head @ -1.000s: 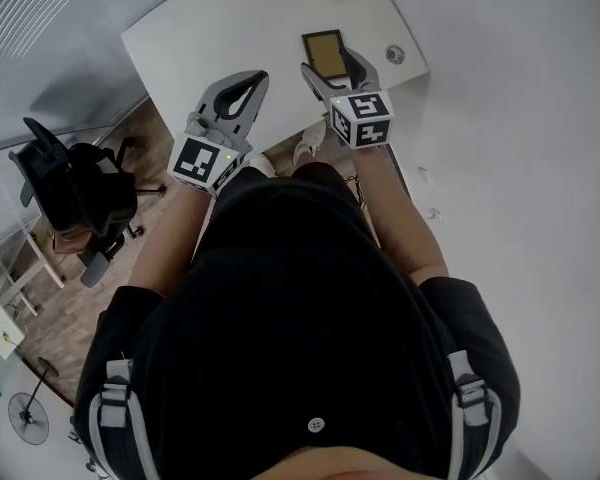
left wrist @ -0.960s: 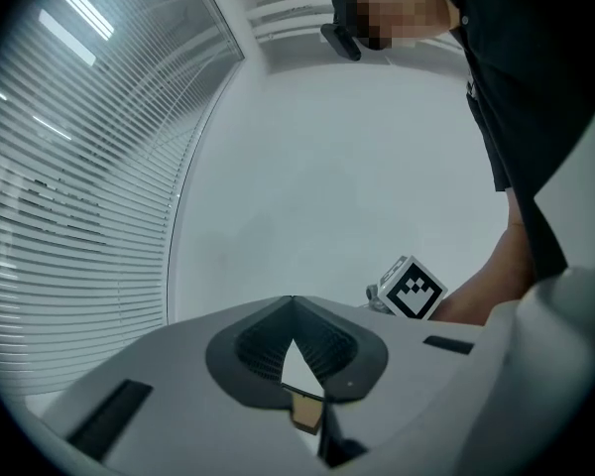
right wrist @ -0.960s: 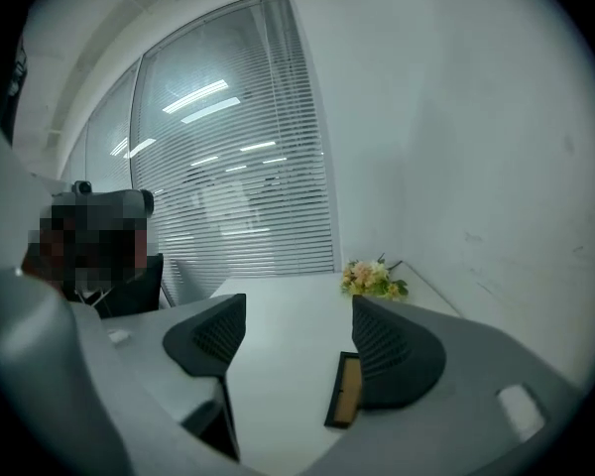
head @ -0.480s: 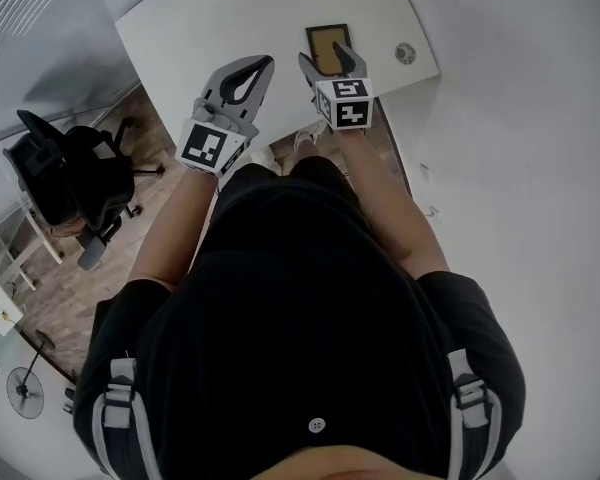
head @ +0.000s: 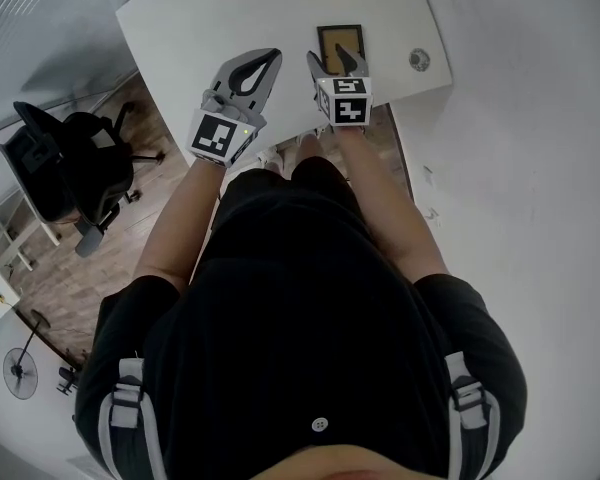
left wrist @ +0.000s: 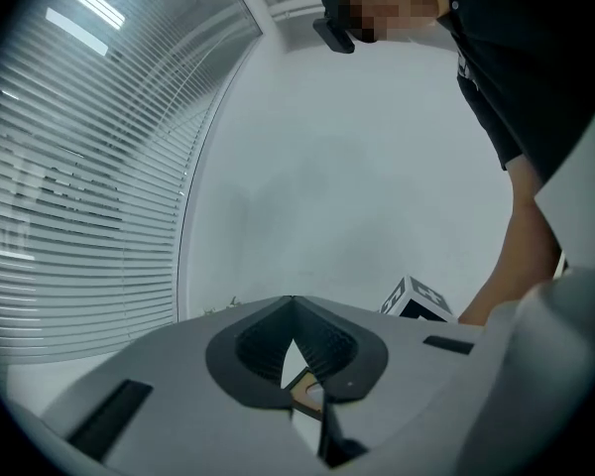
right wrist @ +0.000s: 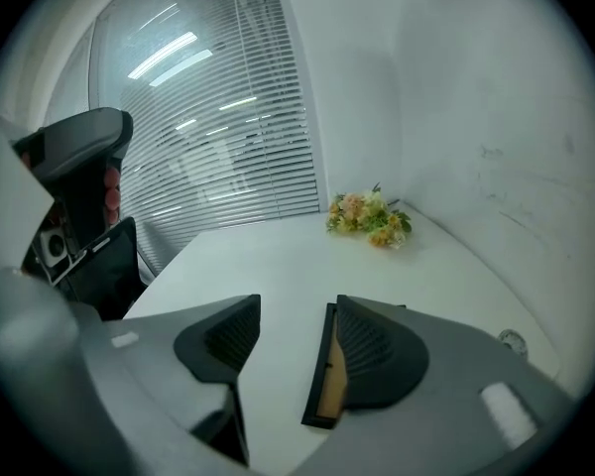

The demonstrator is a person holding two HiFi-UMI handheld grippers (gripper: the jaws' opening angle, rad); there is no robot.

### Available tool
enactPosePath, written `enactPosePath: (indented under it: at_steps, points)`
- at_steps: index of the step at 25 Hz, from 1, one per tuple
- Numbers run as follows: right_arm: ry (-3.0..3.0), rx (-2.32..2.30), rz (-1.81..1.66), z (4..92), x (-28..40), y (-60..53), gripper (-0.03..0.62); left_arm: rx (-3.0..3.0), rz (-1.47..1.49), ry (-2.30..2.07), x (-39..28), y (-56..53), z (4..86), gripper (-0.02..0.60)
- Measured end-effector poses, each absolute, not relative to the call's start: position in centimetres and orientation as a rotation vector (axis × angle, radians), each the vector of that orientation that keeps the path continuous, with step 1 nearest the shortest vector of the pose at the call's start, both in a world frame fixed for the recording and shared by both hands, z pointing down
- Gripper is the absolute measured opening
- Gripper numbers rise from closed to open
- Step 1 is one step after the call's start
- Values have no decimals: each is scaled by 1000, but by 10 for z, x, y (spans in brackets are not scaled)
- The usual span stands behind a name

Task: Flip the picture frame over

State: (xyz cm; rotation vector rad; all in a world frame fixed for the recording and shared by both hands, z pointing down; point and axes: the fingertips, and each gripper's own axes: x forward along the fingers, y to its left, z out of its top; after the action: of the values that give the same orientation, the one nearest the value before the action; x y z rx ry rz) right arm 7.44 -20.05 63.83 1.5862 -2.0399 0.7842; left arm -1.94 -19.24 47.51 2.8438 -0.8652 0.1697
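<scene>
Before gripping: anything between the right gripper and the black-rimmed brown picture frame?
Nothing visible does. The right gripper, jaws just closing, is open over the black-rimmed brown picture frame, its left edge in the gap.

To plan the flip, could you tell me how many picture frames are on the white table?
1. The picture frame lies flat near the table's right front edge, by the right gripper; none seems hidden.
</scene>
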Motion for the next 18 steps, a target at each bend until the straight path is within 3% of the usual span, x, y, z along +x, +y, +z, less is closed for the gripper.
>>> enactPosePath:
  at_steps: [18]
  points:
    - [-1854, 1519, 872, 713, 86, -205, 189, 2810, 233, -876, 1, -215, 534, 8]
